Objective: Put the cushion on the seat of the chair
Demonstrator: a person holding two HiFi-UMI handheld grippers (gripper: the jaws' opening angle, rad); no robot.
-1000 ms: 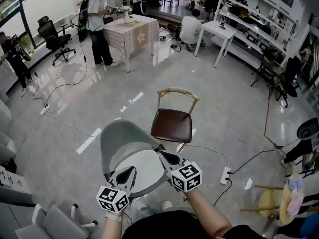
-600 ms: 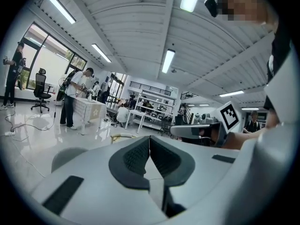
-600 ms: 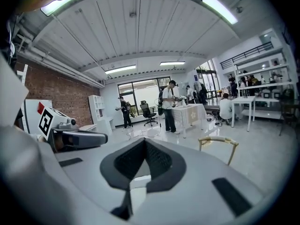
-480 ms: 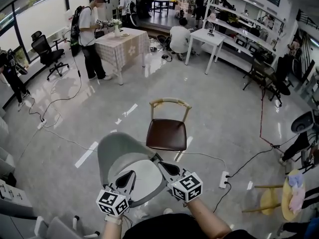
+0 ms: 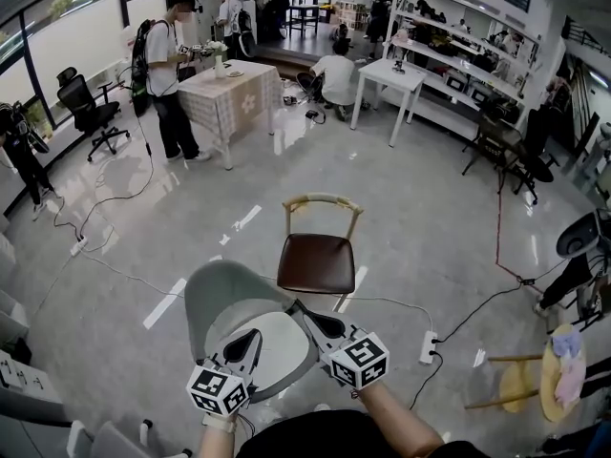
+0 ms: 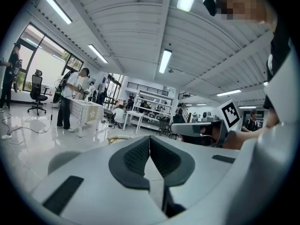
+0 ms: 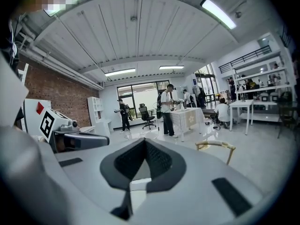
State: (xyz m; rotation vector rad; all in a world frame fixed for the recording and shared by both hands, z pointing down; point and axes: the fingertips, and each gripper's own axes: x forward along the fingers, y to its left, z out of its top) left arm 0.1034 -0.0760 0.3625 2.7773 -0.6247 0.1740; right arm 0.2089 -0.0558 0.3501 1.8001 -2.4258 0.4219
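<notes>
A round grey-green cushion [image 5: 221, 292] with a paler face hangs in the air in front of me, held by its near rim. My left gripper [image 5: 254, 335] is shut on the rim's left part and my right gripper [image 5: 300, 307] on its right part. In the left gripper view the left gripper [image 6: 149, 140] has a thin pale strip pinched between its pads, and the right gripper [image 7: 144, 145] in its own view shows the same. The chair [image 5: 317, 262], brown seat and curved wooden back, stands on the floor just beyond the cushion; its back [image 6: 119, 138] [image 7: 216, 145] shows past both sets of jaws.
A cable and power strip [image 5: 428, 347] lie on the floor right of the chair. A cloth-covered table [image 5: 229, 86] with people around it stands at the far left and a white desk [image 5: 387, 72] behind. A wooden stool [image 5: 518, 385] is at the right, and an office chair [image 5: 86, 111] at the far left.
Both grippers have lifted the cushion a little and carried it slightly closer to the chair. Both grips are the same.
</notes>
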